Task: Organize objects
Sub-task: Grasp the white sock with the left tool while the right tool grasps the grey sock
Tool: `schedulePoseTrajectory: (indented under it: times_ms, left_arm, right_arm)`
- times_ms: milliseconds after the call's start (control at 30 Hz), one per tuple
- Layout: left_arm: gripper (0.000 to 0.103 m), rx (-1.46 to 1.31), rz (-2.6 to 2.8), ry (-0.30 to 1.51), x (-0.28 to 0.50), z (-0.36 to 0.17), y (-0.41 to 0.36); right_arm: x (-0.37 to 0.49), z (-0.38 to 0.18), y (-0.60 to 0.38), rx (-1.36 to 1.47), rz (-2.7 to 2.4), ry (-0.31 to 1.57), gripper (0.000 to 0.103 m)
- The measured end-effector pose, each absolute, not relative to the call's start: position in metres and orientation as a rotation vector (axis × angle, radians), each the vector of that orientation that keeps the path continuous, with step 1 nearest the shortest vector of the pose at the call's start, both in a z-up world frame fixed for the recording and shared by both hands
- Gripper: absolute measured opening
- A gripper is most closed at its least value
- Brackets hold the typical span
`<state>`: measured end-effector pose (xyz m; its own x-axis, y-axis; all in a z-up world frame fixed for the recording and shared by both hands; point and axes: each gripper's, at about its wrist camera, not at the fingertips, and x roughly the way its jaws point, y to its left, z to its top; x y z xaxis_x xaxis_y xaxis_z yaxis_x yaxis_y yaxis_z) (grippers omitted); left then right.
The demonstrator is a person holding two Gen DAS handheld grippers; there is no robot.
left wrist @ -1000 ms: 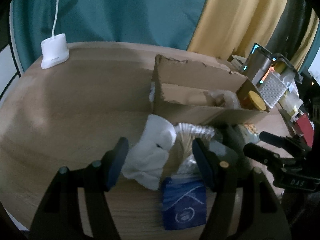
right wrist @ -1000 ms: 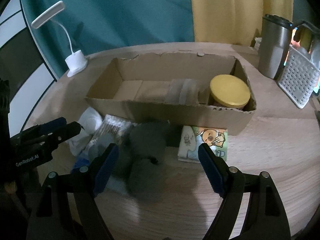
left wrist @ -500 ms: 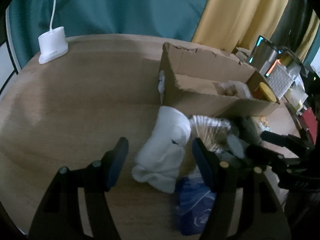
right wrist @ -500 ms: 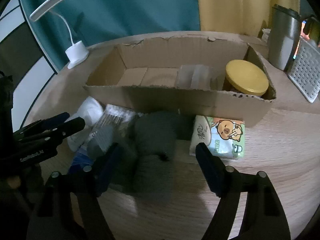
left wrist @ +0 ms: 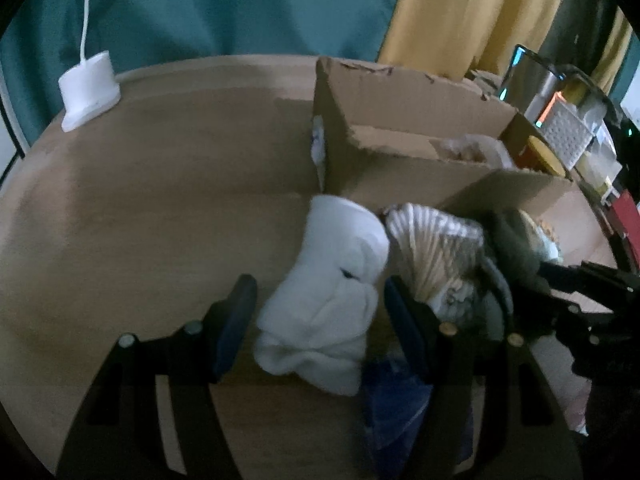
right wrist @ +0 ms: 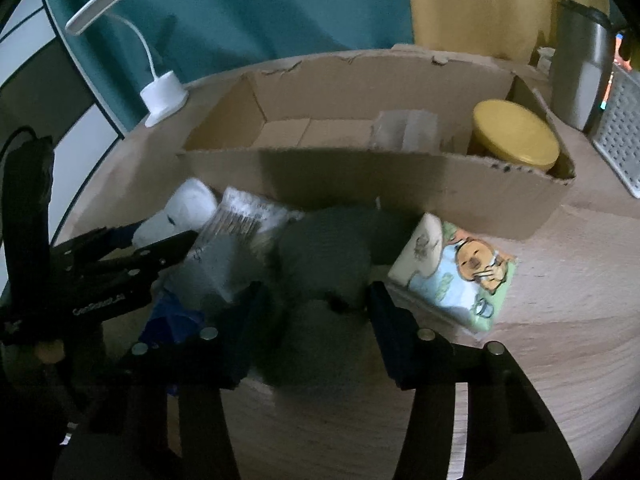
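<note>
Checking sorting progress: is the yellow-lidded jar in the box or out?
In. The jar stands inside the box, at its right end, behind the front wall.

A matt wooden table [right wrist: 560, 360] with visible grain holds a rough, torn-edged cardboard box [right wrist: 360, 172]. In front of the box lie soft white cloth socks [left wrist: 332, 300], fuzzy grey cloth socks [right wrist: 324, 264] and a glossy printed plastic tissue pack [right wrist: 456, 276]. Right of the box stands a brushed metal cup [right wrist: 580, 72]; left of it, a smooth white plastic lamp [right wrist: 162, 96].

1 box [right wrist: 360, 176], 2 socks [right wrist: 324, 256] [left wrist: 332, 280] (1 grey, 1 white), 1 jar [right wrist: 516, 140]
</note>
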<state>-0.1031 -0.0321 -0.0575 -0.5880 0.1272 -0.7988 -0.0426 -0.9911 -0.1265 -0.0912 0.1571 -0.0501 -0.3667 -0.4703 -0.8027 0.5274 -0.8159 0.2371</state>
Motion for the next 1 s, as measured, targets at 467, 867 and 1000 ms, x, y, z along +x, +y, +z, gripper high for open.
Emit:
schedulePoseTrajectory:
  times_ms: [467, 867, 1000]
  left_arm:
    - [0.044, -1.349, 2.731, -0.131, -0.098, -0.053, -0.035]
    - [0.043, -1.286, 2.764, -0.176, -0.087, -0.035, -0.035]
    - [0.043, -1.254, 2.782, -0.184, -0.084, -0.025, -0.036]
  right_arm:
    - [-0.093, -0.052, 0.159, 1.246, -2.157, 0.036, 0.046]
    - [-0.084, -0.03, 0.166, 1.167, -2.182, 0.039, 0.046]
    - [-0.081, -0.021, 0.169, 1.139, -2.19, 0.043, 0.046]
